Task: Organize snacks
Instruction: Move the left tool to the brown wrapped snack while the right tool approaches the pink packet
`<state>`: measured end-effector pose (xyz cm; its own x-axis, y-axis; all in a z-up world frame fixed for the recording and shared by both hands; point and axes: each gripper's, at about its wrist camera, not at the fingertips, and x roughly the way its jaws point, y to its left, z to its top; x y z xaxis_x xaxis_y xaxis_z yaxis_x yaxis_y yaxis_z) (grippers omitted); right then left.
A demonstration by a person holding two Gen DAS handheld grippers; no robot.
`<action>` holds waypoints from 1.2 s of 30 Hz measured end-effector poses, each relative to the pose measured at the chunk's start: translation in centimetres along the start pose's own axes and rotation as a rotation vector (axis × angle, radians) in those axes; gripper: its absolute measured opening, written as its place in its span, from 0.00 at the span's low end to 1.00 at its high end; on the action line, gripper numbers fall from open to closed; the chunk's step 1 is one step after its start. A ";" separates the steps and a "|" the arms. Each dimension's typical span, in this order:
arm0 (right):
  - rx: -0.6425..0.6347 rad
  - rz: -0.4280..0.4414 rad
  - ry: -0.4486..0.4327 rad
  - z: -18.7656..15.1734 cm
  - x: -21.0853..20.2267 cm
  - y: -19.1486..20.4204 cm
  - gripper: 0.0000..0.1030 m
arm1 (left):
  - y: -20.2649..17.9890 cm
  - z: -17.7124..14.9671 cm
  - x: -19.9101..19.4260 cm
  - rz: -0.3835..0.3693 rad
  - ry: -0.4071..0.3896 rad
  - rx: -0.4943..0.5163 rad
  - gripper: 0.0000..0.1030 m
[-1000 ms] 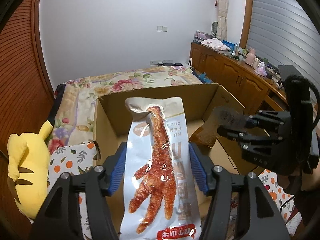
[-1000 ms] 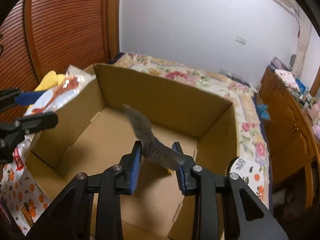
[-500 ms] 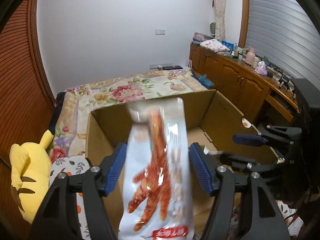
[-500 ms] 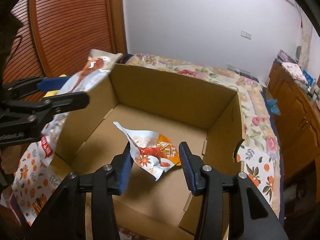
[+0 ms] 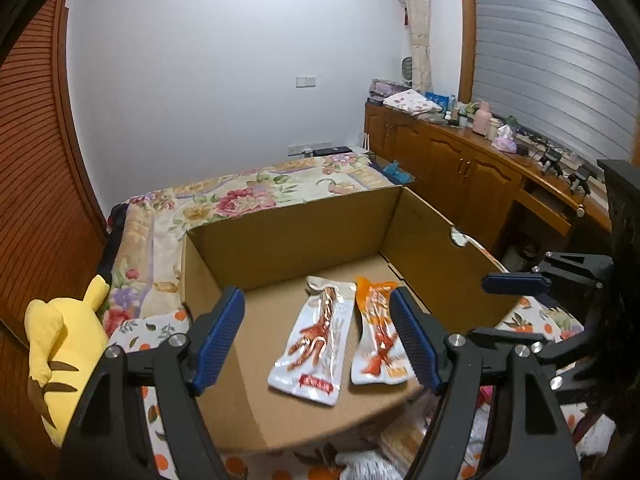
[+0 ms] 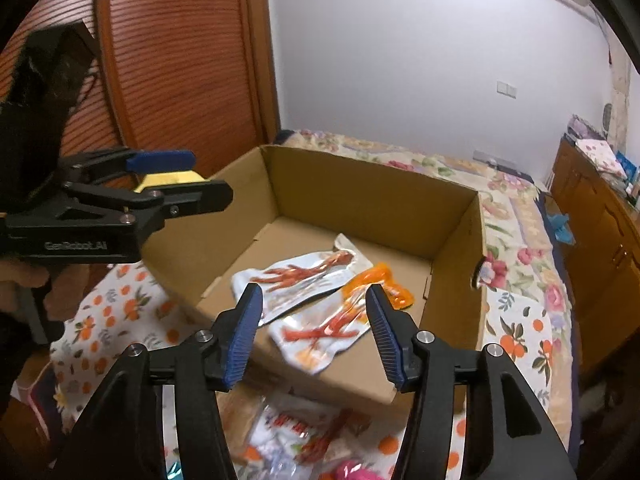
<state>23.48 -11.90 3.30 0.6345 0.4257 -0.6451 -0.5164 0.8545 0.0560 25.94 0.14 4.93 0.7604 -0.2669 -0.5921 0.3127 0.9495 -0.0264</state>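
Both grippers, left gripper (image 5: 316, 336) and right gripper (image 6: 314, 330), now hang with jaws released; the white chicken-foot snack packet (image 5: 316, 344) and orange-topped snack packet (image 5: 380, 340) have dropped side by side onto the open brown cardboard box (image 5: 288, 232) floor, more snacks waiting outside.

Quick count: two snack packets in the box, a white one (image 5: 316, 344) and an orange-topped one (image 5: 378, 340) lying side by side, orange at its 3 o'clock. One cardboard box (image 5: 288, 236). Two grippers, the left gripper (image 5: 318, 338) and the right gripper (image 6: 314, 334), both with jaws spread and nothing in them. One yellow plush (image 5: 60, 356) out at 9 o'clock. More packets (image 6: 304, 436) piled at 6 o'clock, too blurry to count.
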 end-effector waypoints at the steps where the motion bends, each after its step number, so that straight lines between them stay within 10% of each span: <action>1: -0.003 0.002 -0.005 -0.5 -0.7 0.2 0.54 | -0.1 -0.4 -0.5 -0.008 -0.001 -0.002 0.73; 24: 0.082 -0.072 0.095 -14.8 -2.9 -1.3 0.54 | -1.8 -12.8 -6.3 -0.100 0.099 -0.002 0.73; 36: 0.175 -0.088 0.119 -16.8 -1.9 -3.3 0.54 | -0.4 -19.7 -5.5 -0.078 0.193 -0.114 0.73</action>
<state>14.34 -20.54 -8.47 0.5949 0.3185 -0.7380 -0.3481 0.9297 0.1205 10.42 4.52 -7.71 0.6101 -0.3144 -0.7272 0.2919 0.9425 -0.1627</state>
